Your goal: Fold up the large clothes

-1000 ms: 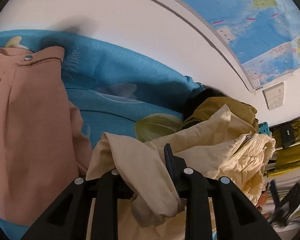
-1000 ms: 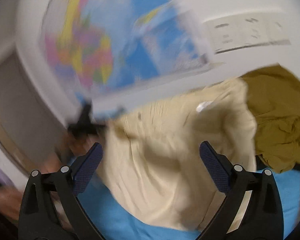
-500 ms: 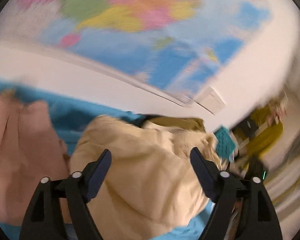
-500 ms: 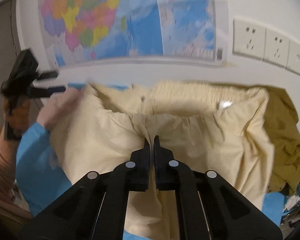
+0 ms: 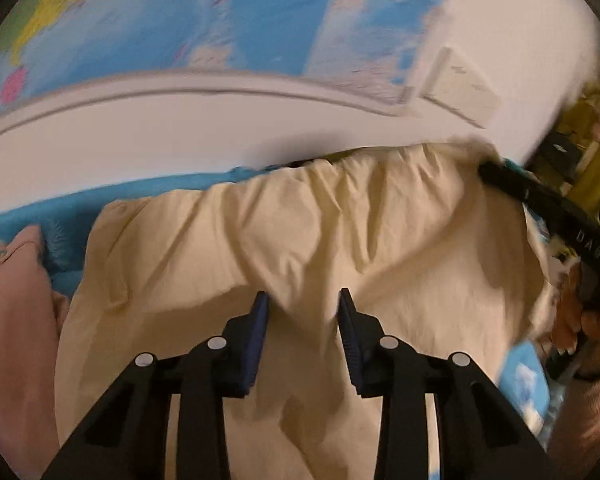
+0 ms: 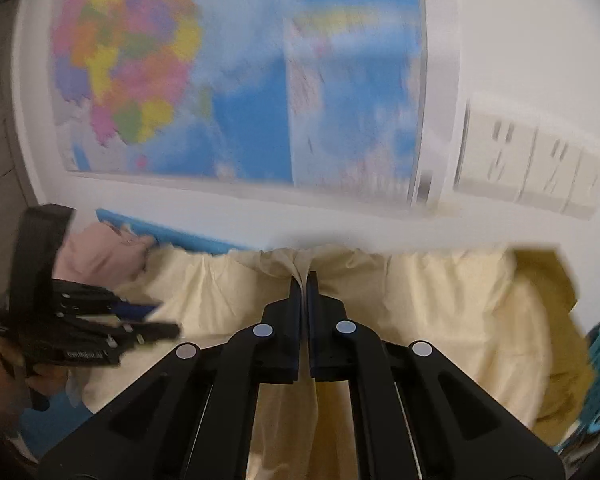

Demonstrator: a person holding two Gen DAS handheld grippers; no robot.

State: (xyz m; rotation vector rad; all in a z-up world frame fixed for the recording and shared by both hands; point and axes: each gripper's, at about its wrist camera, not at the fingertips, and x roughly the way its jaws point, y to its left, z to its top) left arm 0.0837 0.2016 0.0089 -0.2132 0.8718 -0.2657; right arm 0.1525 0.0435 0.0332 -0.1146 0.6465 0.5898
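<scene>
Folding is barely beginning: your right gripper (image 6: 304, 280) is pinching the cream garment (image 6: 440, 300) at its gathered edge. Your left gripper (image 5: 302, 306) is hovering with fingers partly apart around a ridge of it, gripping nothing.

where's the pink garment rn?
Left wrist view: the pink garment lies at the far left edge on the blue sheet, beside the cream garment.

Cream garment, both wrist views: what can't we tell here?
- Cream garment type and full outline: bunched, lower part cut off by both frame edges.
- Left gripper: jaws apart around a fold; contact unclear, motion blur.
- Olive garment: mostly hidden behind the cream one.
</scene>
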